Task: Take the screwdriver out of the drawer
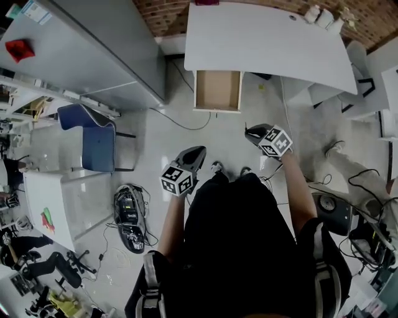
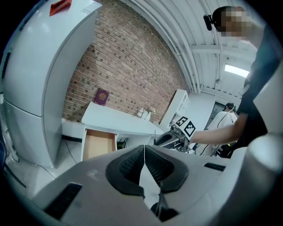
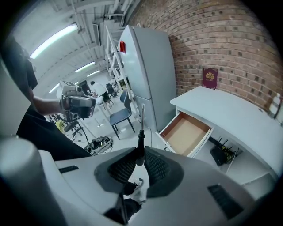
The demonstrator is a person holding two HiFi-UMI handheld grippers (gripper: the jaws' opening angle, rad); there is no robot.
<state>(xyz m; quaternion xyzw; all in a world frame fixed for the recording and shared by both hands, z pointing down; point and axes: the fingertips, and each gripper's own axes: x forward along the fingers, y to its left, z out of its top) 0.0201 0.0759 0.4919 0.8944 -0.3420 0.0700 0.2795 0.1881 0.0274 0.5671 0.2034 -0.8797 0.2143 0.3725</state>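
The screwdriver (image 3: 140, 143) has a black handle and a thin metal shaft that points up and away from me. My right gripper (image 3: 140, 155) is shut on its handle, held in the air well in front of the open drawer (image 3: 185, 133). From the head view the drawer (image 1: 217, 90) sticks out of the white desk (image 1: 267, 37) and its brown floor is bare. The right gripper (image 1: 255, 132) is at centre right. My left gripper (image 1: 195, 154) hangs lower left, and its pads (image 2: 132, 163) are pressed together with nothing between them.
A tall grey cabinet (image 1: 93, 49) stands left of the drawer, with a blue chair (image 1: 93, 136) beside it. A black device with cables (image 1: 127, 214) lies on the floor at left. Small bottles (image 1: 320, 15) sit on the desk's far corner. More cables (image 1: 367, 186) trail at right.
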